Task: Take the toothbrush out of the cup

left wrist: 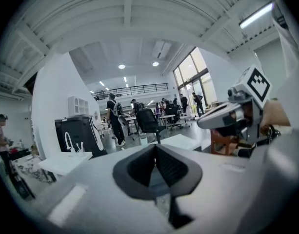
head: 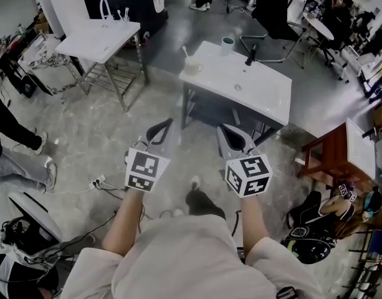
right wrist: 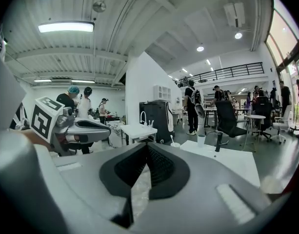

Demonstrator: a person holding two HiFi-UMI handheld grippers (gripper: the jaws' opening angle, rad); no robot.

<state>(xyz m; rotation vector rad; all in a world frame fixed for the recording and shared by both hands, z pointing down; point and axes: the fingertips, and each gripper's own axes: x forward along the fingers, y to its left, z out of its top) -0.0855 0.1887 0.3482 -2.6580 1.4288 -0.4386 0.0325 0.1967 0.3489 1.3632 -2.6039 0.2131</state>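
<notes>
A: How far along?

B: Hardly begun, at a guess. Well ahead of both grippers, a white rectangular sink-top bench (head: 265, 95). Short of it, held side by side, the left gripper (head: 162, 128) and the right gripper (head: 233, 136), each with jaws pressed together and nothing between them.

A: And the cup?

B: Small pale cup (head: 192, 67) on the bench's left corner, ahead of the gap between the two grippers, a little nearer the left one's line, well apart from both. Inside it, the thin white toothbrush (head: 185, 52), not yet touched.

A: So what's left?

B: Everything, by the look of it: the approach to the bench, opening a gripper, closing on the exposed end, lifting clear of the rim.

A: Which way pointing?

B: Long axis near upright, leaning a little. Free end up and out over the rim, tilted leftward as seen from the right gripper; other end down in the cup. Too small to tell bristles from handle.
</notes>
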